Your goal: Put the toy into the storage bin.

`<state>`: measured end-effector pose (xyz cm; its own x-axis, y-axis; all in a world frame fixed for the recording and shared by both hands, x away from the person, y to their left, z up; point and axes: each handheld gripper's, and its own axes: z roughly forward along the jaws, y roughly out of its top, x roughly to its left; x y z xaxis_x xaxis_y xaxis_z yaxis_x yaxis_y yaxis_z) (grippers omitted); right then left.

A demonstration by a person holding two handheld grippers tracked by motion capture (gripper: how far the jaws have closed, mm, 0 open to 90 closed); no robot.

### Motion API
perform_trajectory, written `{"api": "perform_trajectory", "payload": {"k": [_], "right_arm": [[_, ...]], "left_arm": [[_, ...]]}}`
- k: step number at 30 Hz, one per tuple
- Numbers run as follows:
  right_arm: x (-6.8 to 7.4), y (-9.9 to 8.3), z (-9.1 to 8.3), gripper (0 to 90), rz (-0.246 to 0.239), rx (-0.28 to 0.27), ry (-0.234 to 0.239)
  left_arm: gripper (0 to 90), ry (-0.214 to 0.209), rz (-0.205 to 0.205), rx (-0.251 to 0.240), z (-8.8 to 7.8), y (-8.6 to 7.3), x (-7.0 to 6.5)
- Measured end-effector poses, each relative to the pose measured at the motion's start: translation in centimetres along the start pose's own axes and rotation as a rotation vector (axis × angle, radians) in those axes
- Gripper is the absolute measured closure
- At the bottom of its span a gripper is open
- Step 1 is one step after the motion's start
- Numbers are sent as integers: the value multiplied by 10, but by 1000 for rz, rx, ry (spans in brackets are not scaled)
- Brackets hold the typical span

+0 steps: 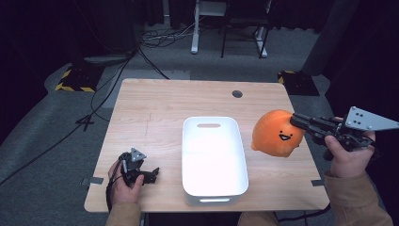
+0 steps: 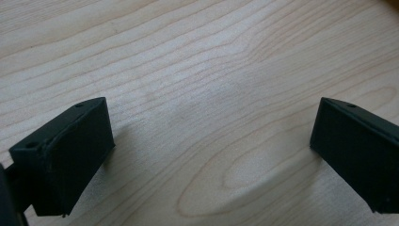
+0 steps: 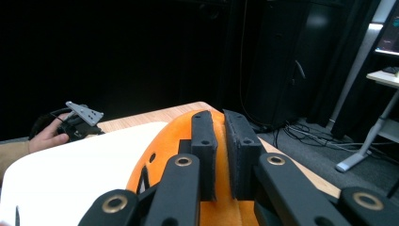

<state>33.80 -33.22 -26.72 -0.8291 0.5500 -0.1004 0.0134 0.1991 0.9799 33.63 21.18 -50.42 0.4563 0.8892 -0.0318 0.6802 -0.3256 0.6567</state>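
1. Two hand-held grippers are in play. The right gripper [image 1: 296, 121] has its jaws pinched together on a fold of plush at the top of the round orange soft toy with a small black smiling face [image 1: 276, 133]. The toy hangs above the pale wooden table [image 1: 155, 101], just beside the right rim of the white rectangular plastic tub [image 1: 214, 188] and apart from it.
2. One step appears to be in hand: carrying the toy toward the tub. The toy looks lifted, though whether its underside clears the tabletop cannot be told for certain from the high view.
3. Next, by my judgement, the right hand [image 1: 347, 155] needs to travel leftward until the toy hangs over the tub's open middle, then lower and release. The pinch takes only a little fabric, so a slow, level carry seems wise.
4. In the right gripper view the jaws stand close together with orange plush [image 3: 162, 141] bulging around them. The tub's white surface [image 3: 84, 165] lies to the left.
5. Resting low near the table's front left corner, the left gripper [image 1: 151, 174] has its jaws wide apart with nothing between them; bare wood grain [image 2: 211, 84] shows in the gap.
6. Hidden or unclear: the toy's lower half in the right gripper view, the tub's depth under glare, and the dark room beyond.
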Motion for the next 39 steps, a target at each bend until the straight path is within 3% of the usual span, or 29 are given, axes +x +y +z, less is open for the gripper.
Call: {"api": "perform_trajectory", "payload": {"k": [11,21,39], "right_arm": [[17,17,15,839,-28,-27,54],[40,28,41,840,-60,-8,129],[76,30,76,839,-86,16,269]], "left_arm": [[2,4,2,4,1,2,0],[2,7,1,1,2,2,0],[2,7,1,1,2,3,0]]}}
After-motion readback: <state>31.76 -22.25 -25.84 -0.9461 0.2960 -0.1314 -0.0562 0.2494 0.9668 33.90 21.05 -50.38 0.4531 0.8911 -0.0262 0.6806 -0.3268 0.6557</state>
